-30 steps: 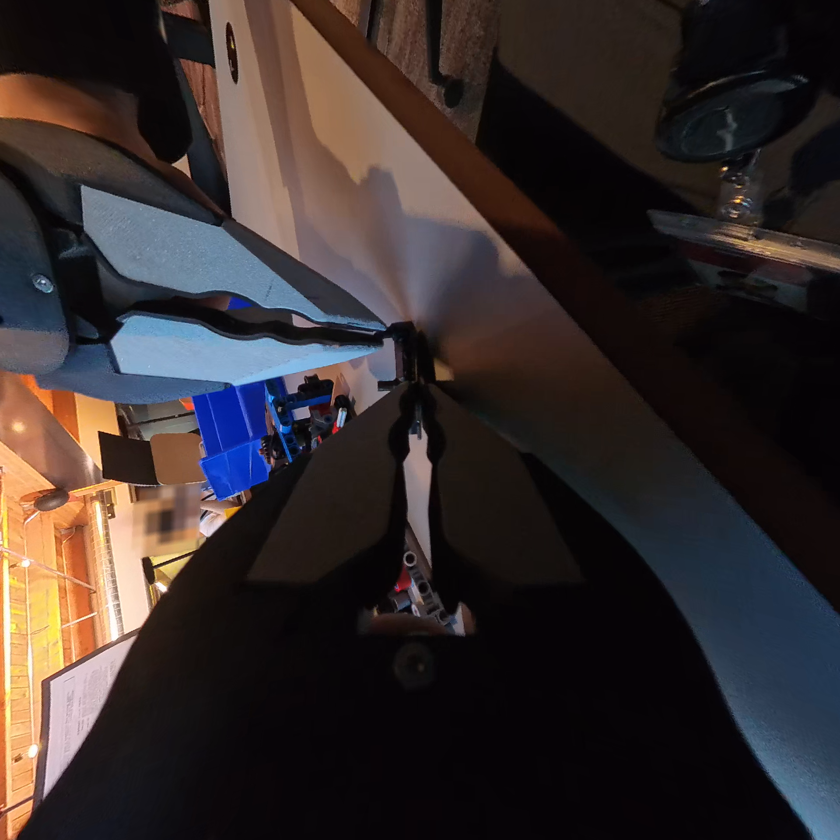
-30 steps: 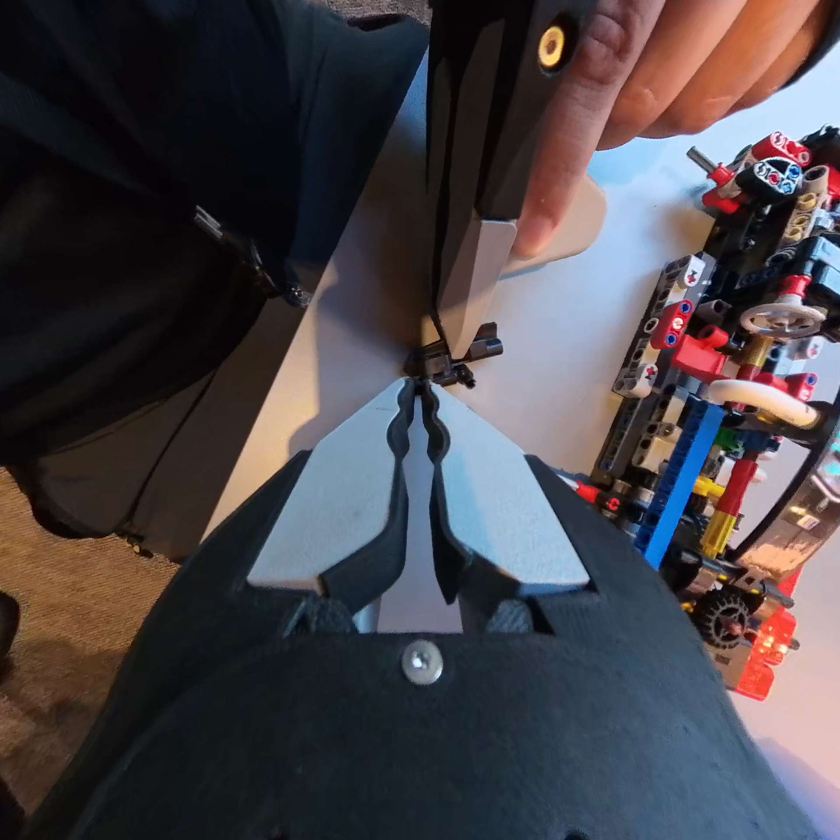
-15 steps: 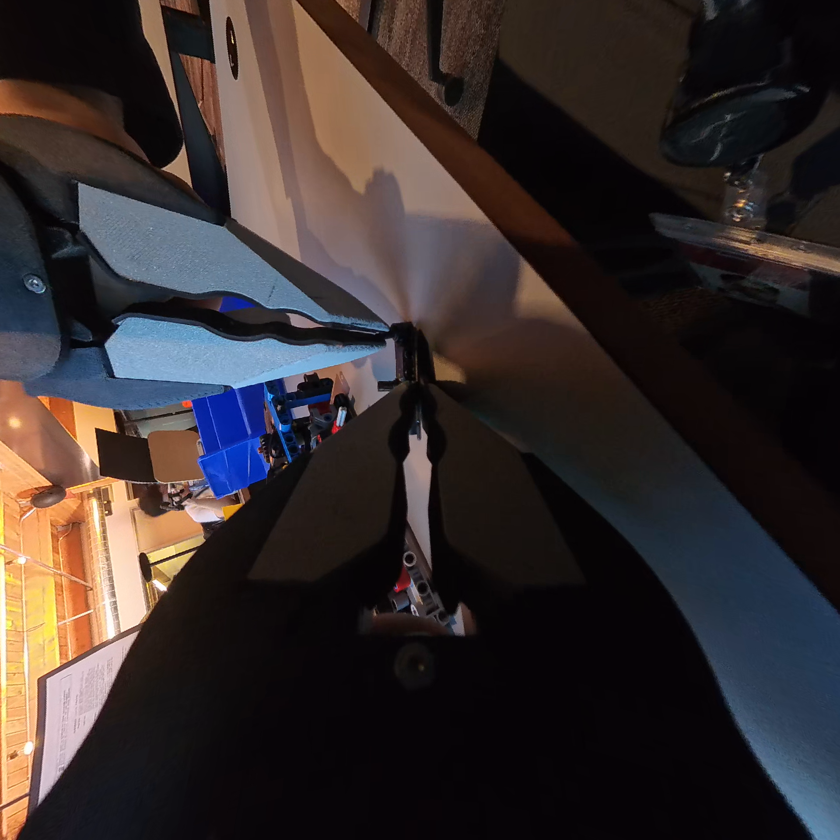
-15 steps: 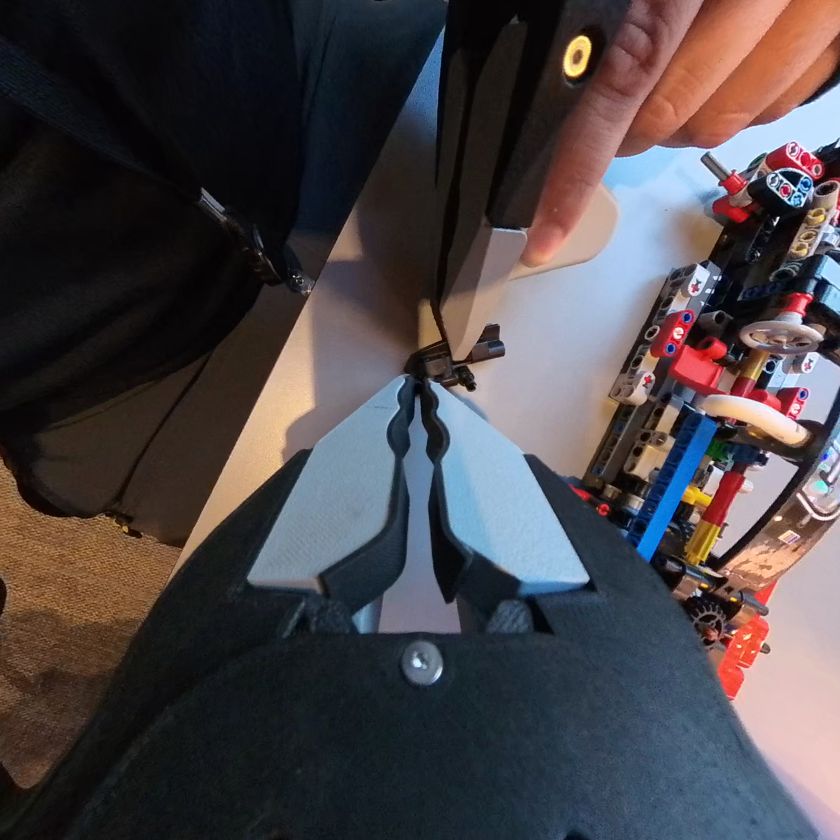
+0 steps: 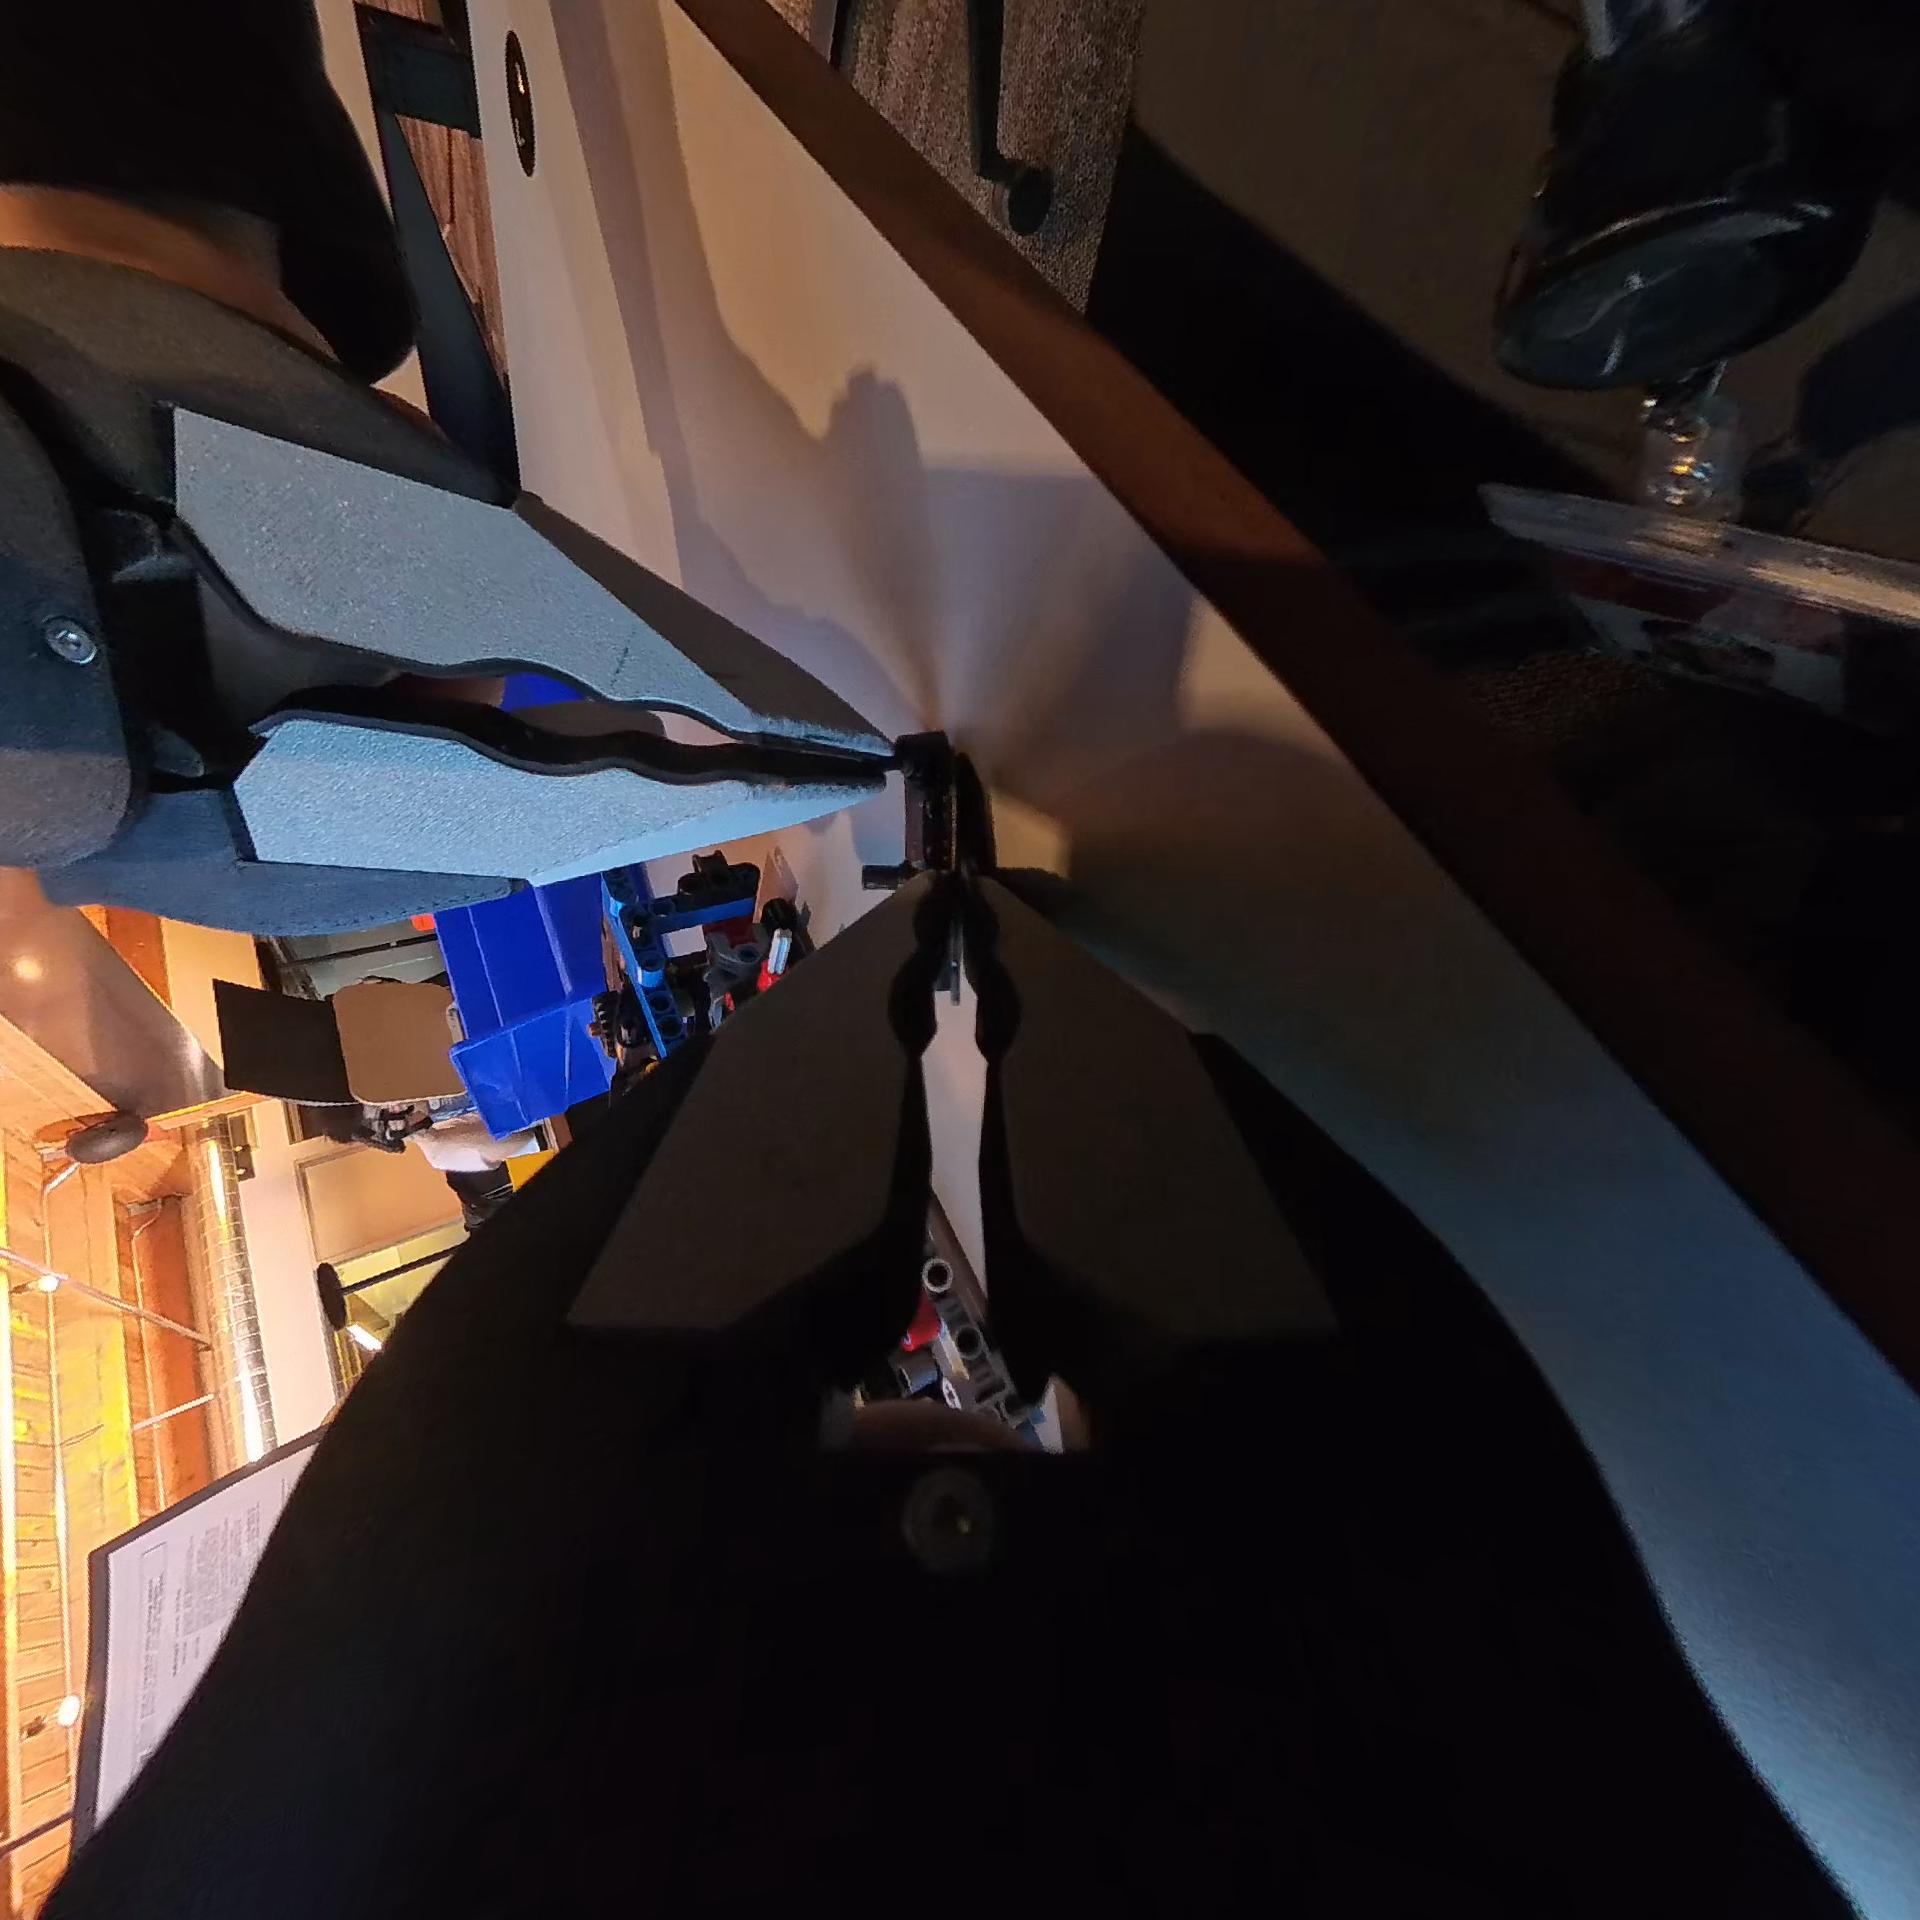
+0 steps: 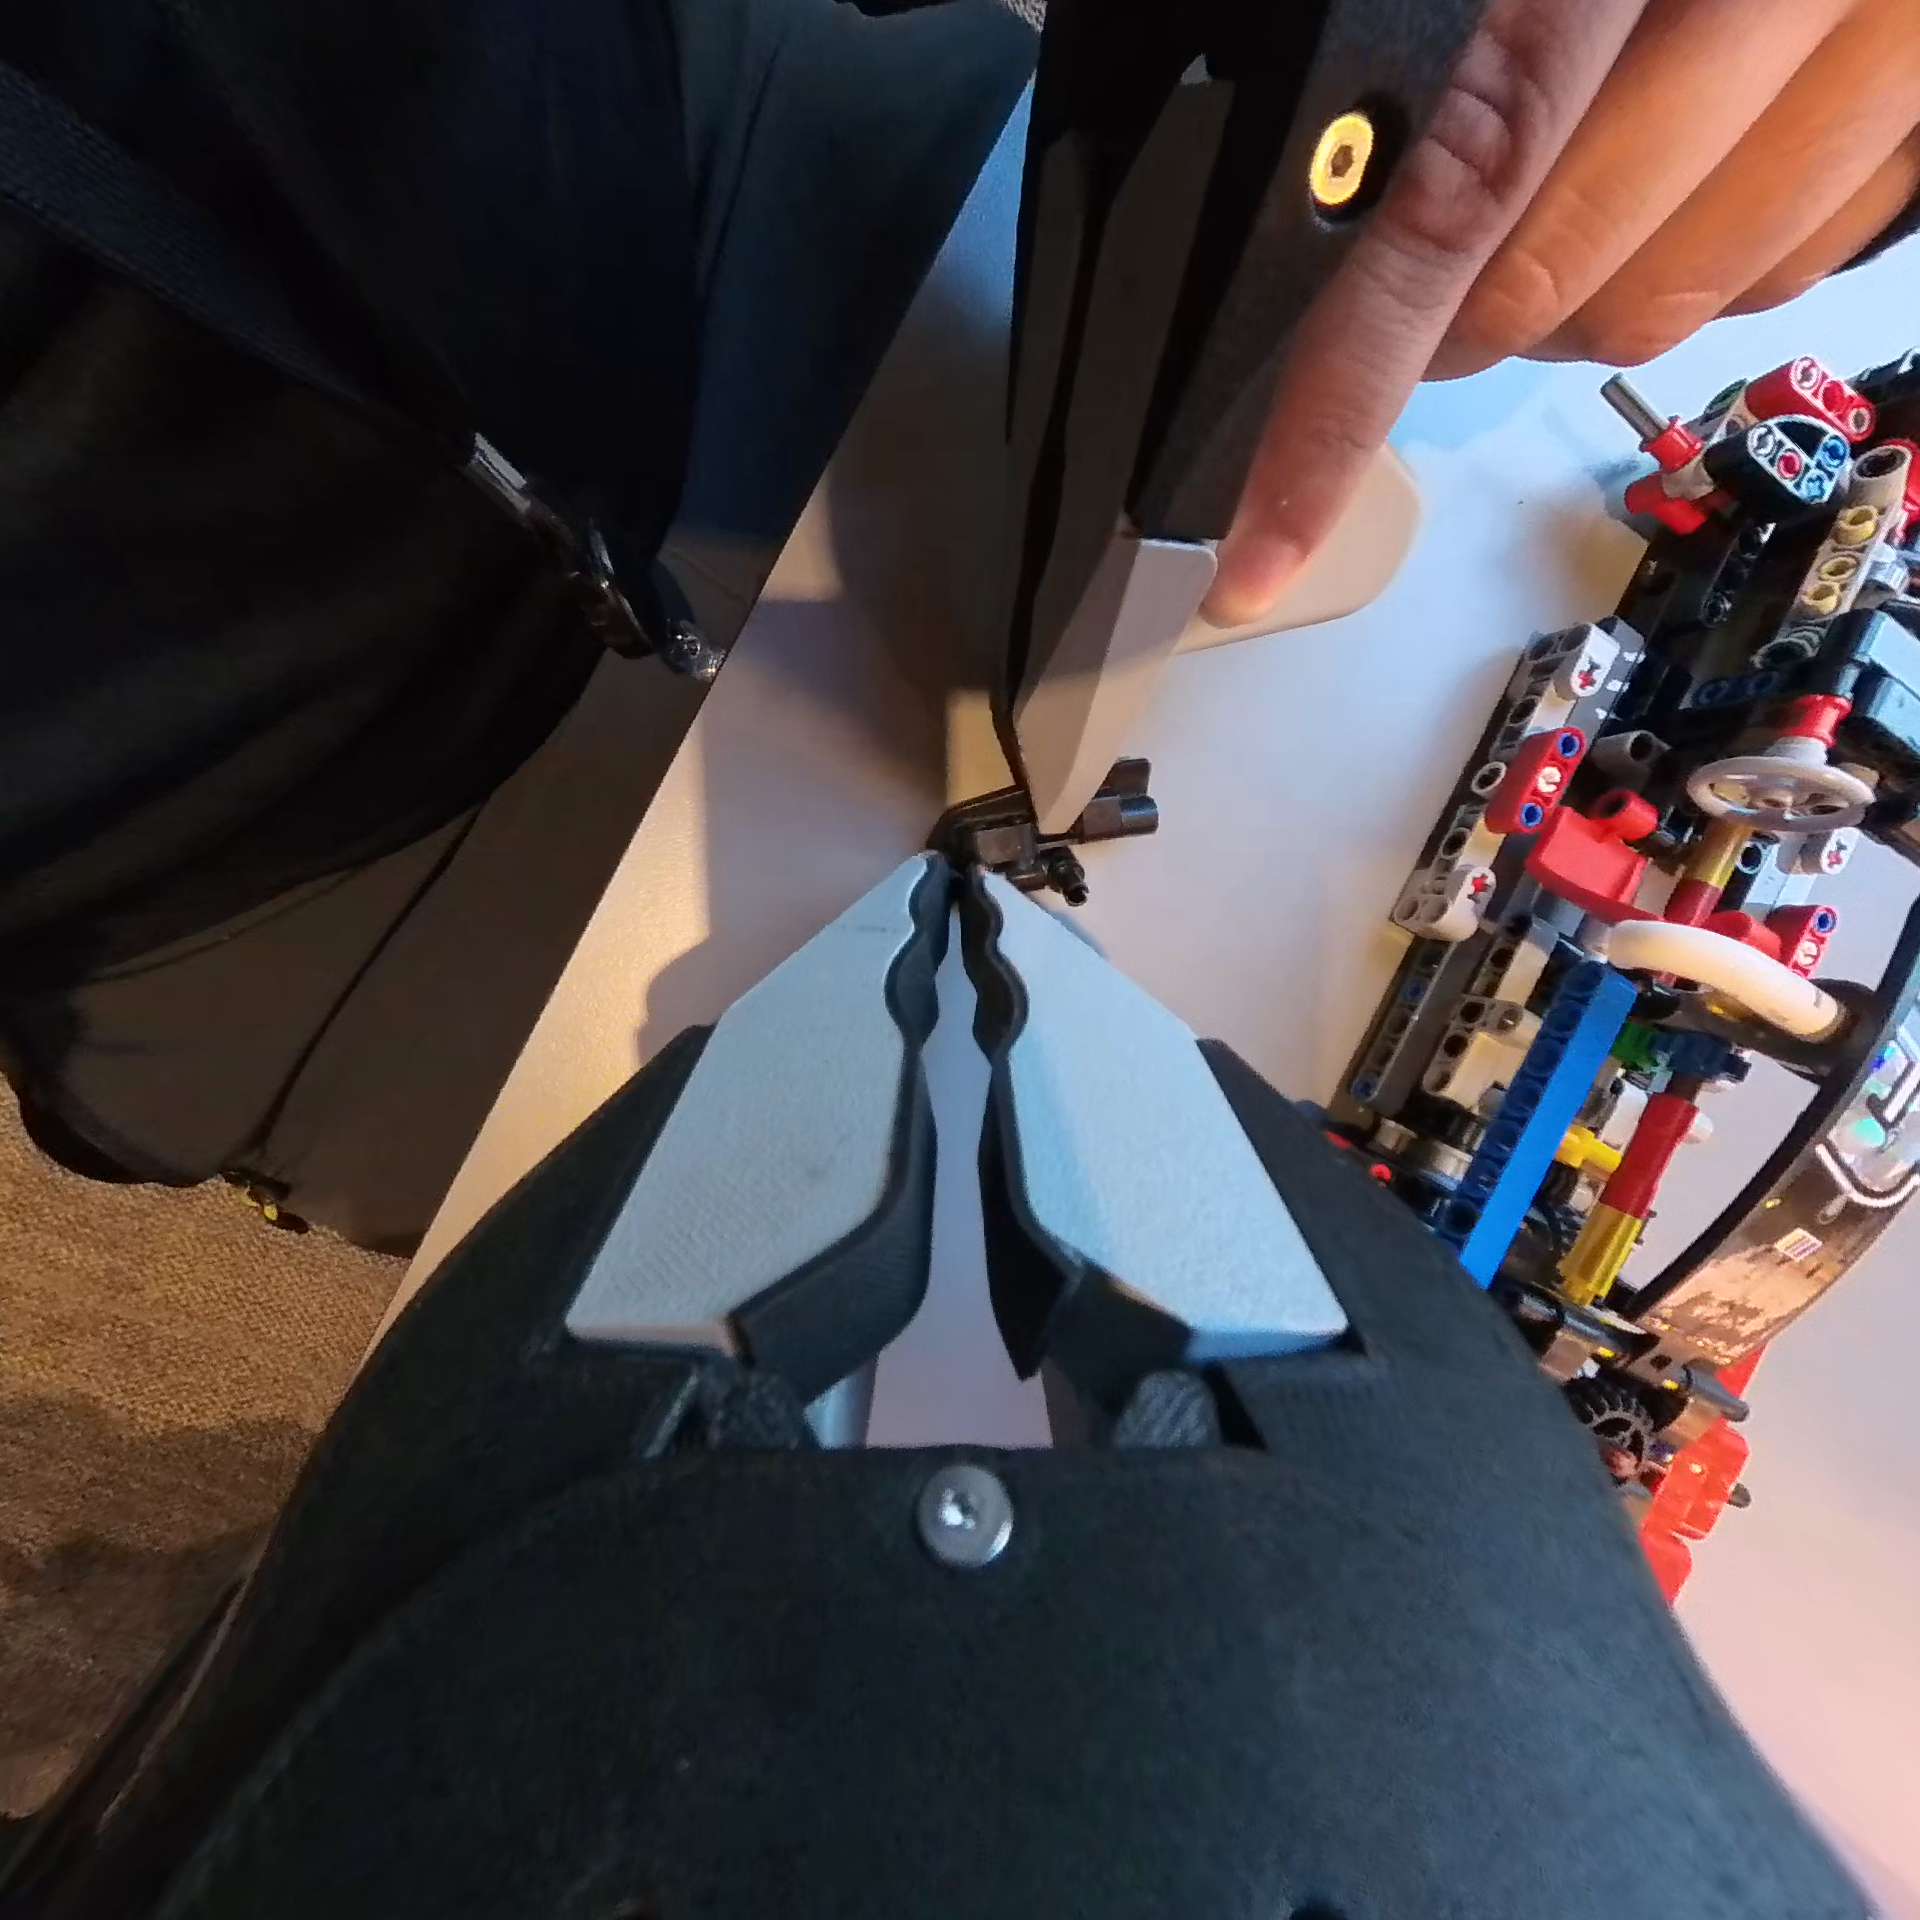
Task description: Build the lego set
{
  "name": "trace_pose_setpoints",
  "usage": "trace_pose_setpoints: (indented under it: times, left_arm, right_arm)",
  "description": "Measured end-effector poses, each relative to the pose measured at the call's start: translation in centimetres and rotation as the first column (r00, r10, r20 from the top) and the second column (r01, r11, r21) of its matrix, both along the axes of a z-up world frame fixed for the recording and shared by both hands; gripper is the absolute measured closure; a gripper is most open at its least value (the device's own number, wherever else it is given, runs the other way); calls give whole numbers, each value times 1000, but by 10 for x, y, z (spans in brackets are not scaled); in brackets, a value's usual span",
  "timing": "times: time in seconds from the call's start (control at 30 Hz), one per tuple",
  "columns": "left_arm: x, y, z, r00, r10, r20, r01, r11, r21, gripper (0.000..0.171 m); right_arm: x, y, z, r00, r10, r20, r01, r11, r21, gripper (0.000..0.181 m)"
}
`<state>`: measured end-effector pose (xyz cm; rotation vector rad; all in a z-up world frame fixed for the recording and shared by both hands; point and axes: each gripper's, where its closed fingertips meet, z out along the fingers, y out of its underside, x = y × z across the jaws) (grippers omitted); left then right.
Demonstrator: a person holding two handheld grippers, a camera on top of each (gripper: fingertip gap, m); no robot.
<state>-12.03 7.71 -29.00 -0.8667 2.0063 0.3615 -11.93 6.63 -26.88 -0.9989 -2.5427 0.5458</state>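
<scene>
A small black lego piece [image 6: 1006, 837] with short pins is held just above the white table [image 6: 1278, 790]. My right gripper [image 6: 958, 873] is shut on its near end. My left gripper [image 6: 1034, 816] comes down from above and is shut on the same piece. In the left wrist view the black piece [image 5: 928, 805] sits between my left gripper [image 5: 951, 899] from below and my right gripper [image 5: 885, 764] from the left. The partly built lego car [image 6: 1662, 935], in black, red, blue and grey, lies on the table to the right.
The table's edge [image 6: 665, 831] runs close on the left, with a person's dark clothing beyond it. A beige flat pad [image 6: 1330, 582] lies under the left hand. A blue bin [image 5: 520, 997] stands behind the lego car [image 5: 707, 956]. A paper sheet [image 5: 177, 1621] is at lower left. The grippers are tip to tip, or close to it.
Both grippers stay shut on the black piece. The right wrist view has drifted slightly, so the lego car sits a little lower and farther right in it.
</scene>
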Motion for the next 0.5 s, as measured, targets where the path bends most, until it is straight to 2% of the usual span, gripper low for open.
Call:
trace_pose_setpoints:
  times: [0.03,0.27,0.37,0.5]
  left_arm:
    - [0,0,0,1000,0,-2,0,1000,1,171]
    - [1,-3,1,1000,-14,7,14,1000,11,171]
    - [0,-3,1,1000,-16,7,16,1000,23,171]
    - [-1,1,2,999,32,-12,-32,999,44,171]
  right_arm:
    - [-1,0,0,1000,-3,-2,3,1000,-6,181]
    - [-1,-1,12,987,-145,-71,129,973,-192,173]
    - [-10,22,26,940,-310,-142,269,930,-251,167]
    - [-14,25,14,885,-466,-4,434,827,-358,166]
